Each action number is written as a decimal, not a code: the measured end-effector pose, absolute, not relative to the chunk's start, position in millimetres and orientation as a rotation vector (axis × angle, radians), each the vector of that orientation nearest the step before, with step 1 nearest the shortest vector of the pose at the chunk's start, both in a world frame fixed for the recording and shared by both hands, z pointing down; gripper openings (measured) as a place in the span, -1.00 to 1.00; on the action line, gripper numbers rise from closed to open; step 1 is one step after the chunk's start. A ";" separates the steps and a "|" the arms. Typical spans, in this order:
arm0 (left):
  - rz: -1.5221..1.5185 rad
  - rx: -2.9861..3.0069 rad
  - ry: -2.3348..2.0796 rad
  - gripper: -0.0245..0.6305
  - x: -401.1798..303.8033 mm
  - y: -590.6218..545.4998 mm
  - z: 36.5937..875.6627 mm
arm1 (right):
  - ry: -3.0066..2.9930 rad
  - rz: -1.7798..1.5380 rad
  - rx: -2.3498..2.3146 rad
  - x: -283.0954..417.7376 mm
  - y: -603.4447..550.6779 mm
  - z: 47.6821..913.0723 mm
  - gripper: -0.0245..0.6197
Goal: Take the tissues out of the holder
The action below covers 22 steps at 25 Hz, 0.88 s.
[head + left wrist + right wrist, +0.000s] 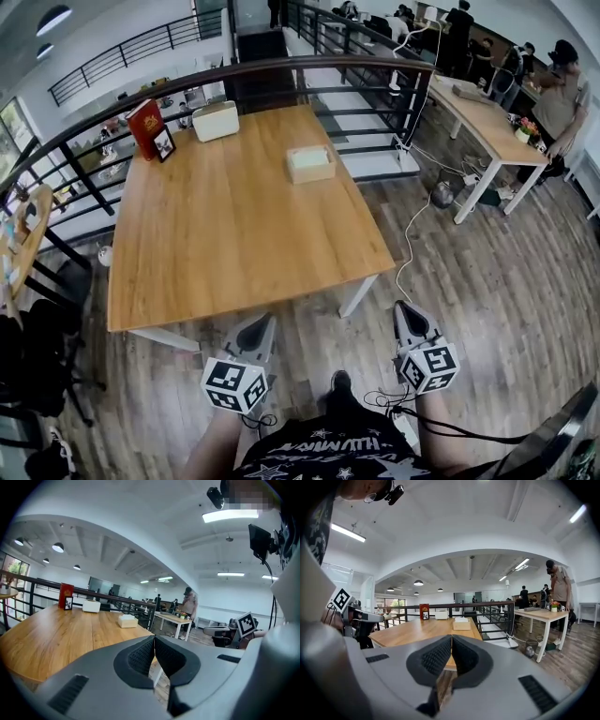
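Far ahead of closed left gripper (262,324) and right gripper (405,309), tissue holder (310,164).

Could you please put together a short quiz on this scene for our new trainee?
1. True or false: the left gripper and the right gripper both have their jaws together, with nothing between them.
2. Where on the wooden table does the tissue holder stand?
A) far part, near the right edge
B) near left corner
C) dead centre
3. Fill the gap: both grippers are held short of the table's near edge, over the ____.

Key: 1 true; 2 A; 3 floor.
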<state>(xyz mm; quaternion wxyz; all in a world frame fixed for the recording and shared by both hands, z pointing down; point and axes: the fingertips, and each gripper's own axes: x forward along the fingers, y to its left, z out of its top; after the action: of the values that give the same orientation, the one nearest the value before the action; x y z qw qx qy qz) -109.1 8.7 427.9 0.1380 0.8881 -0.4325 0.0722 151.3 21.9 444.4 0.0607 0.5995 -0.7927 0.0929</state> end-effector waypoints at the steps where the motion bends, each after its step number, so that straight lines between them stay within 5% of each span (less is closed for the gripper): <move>1: 0.204 2.561 -1.265 -0.88 -102.6 0.7 426.5 | -2.406 0.287 1.808 158.1 11.9 444.3 -0.87; 22: 0.236 2.535 -1.538 -0.88 -2.1 -118.3 401.5 | -2.614 0.205 1.564 245.0 -134.7 432.3 -0.87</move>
<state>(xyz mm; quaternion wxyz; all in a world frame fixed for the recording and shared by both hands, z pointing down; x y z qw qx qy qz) -2.1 -118.3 401.5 0.0832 0.8493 -0.5153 0.0791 245.0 -134.7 432.3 0.0443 0.5117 -0.8554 0.0672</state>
